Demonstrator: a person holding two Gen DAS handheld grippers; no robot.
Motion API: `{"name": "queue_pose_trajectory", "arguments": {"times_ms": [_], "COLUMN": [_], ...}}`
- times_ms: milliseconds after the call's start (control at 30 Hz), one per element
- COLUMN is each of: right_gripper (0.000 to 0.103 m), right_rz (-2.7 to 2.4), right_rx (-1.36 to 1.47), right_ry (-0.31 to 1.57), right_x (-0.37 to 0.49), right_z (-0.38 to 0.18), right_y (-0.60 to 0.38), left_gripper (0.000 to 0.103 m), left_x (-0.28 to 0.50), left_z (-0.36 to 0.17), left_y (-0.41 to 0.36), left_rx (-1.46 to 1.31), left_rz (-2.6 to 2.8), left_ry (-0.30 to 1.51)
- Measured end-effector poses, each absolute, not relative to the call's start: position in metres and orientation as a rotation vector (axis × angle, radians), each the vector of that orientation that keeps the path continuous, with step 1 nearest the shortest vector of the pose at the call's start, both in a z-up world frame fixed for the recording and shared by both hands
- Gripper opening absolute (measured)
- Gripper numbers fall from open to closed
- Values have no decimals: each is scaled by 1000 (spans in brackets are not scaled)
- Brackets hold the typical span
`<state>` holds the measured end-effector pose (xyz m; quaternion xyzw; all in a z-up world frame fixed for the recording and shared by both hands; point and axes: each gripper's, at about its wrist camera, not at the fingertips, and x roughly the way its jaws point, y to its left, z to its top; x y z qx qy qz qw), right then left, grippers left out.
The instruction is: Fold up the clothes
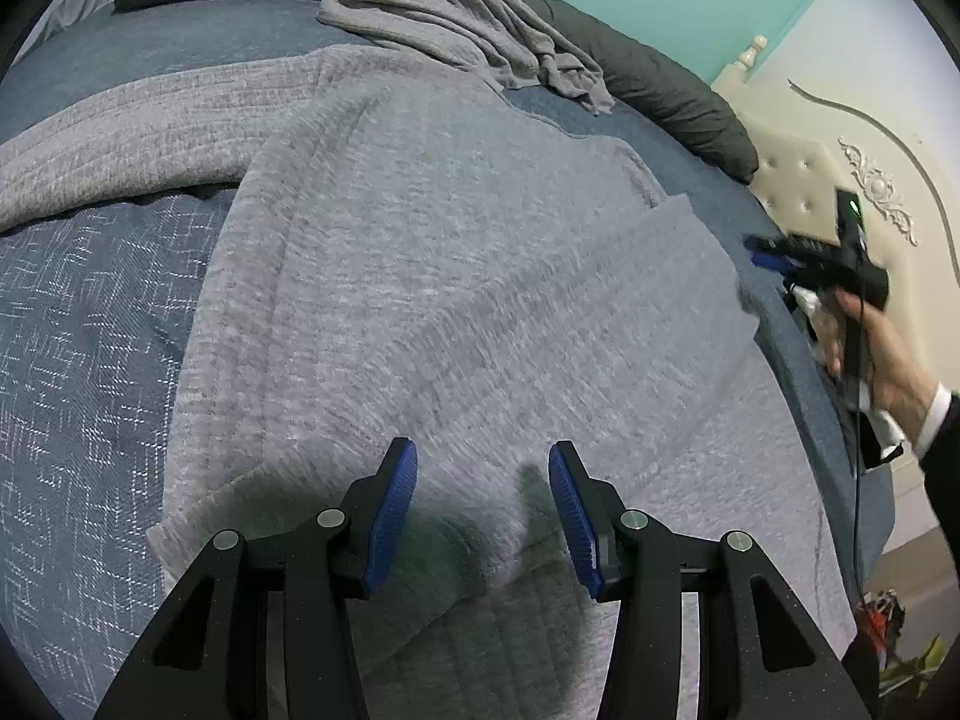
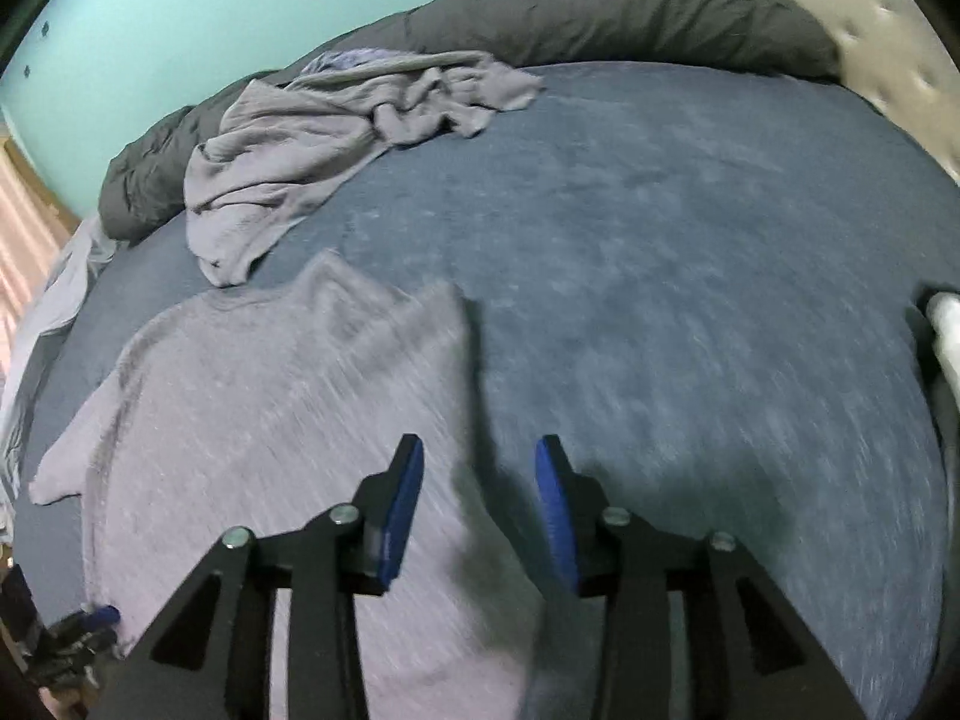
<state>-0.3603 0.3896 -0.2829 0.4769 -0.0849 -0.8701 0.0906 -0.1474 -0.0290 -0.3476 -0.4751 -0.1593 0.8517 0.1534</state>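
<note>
A teal wall backs the blue-sheeted bed, a dark duvet bunched along its far edge. The grey sweater lies spread flat mid-bed, a crumpled grey garment beyond it. Left claw and right claw hover released, empty. No writing is legible.

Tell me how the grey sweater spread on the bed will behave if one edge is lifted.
The sweater is probably floppy: its sleeve already lies draped and bent over the bedding. It will likely sag and trail rather than hold shape. The fuzzy knit looks grippy, so it should drag on the bedsheet rather than slide.
</note>
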Motion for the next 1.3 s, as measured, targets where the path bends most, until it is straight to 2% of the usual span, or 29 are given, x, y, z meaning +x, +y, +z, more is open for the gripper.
{"name": "queue_pose_trajectory", "arguments": {"times_ms": [300, 467, 500, 533, 567, 667, 900, 1300], "right_gripper": [52, 52, 52, 37, 17, 8, 6, 10], "right_rz": [-2576, -2537, -2531, -2518, -2493, -2519, -2724, -2728], "right_rx": [1530, 1610, 1640, 1663, 1669, 1604, 1507, 1512], "right_ry": [-336, -319, -302, -293, -304, -287, -199, -224], "right_x": [-440, -470, -472, -474, -474, -470, -463, -480], "right_z": [-294, -309, -313, -318, -322, -321, -310, -323], "right_y": [367, 357, 355, 354, 352, 351, 362, 361], "left_gripper": [50, 50, 50, 50, 50, 50, 53, 53], "left_x": [-149, -151, -151, -151, -151, -152, -153, -154], "left_z": [-353, -355, -355, -355, -356, -357, -358, -358], "left_y": [-30, -30, -30, -30, -30, -30, -28, -28], "left_rx": [-1370, -1374, -1375, -1375, -1375, -1378, -1369, -1368], "left_rz": [2425, 2417, 2416, 2415, 2414, 2413, 2410, 2404], "left_ry": [-467, -464, -464, -464, -464, -467, -472, -465]}}
